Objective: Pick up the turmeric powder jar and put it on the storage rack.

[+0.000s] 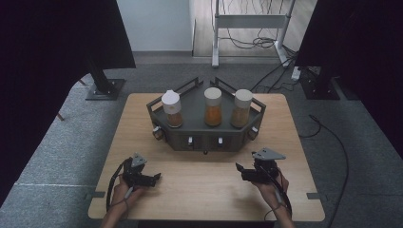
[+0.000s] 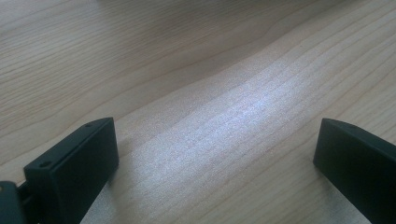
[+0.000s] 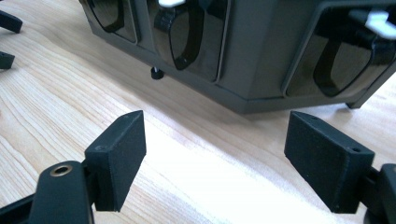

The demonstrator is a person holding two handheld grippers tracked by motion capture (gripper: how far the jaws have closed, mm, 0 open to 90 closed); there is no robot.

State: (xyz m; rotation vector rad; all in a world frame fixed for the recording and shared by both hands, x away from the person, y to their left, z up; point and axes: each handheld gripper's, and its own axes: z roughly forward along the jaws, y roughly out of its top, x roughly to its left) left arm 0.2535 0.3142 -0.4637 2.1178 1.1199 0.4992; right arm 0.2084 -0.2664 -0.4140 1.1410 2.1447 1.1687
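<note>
My two tools are matte black, blocky two-jaw grippers — the left gripper (image 1: 157, 177) and the right gripper (image 1: 239, 167) each carry a grey three-cornered plate on top. A black cable loops from each one back past my hands. Up close, my jaws are thick wedge-shaped black pads with small recessed screw holes — one brass-coloured insert shows by the right gripper's jaw mount.
</note>
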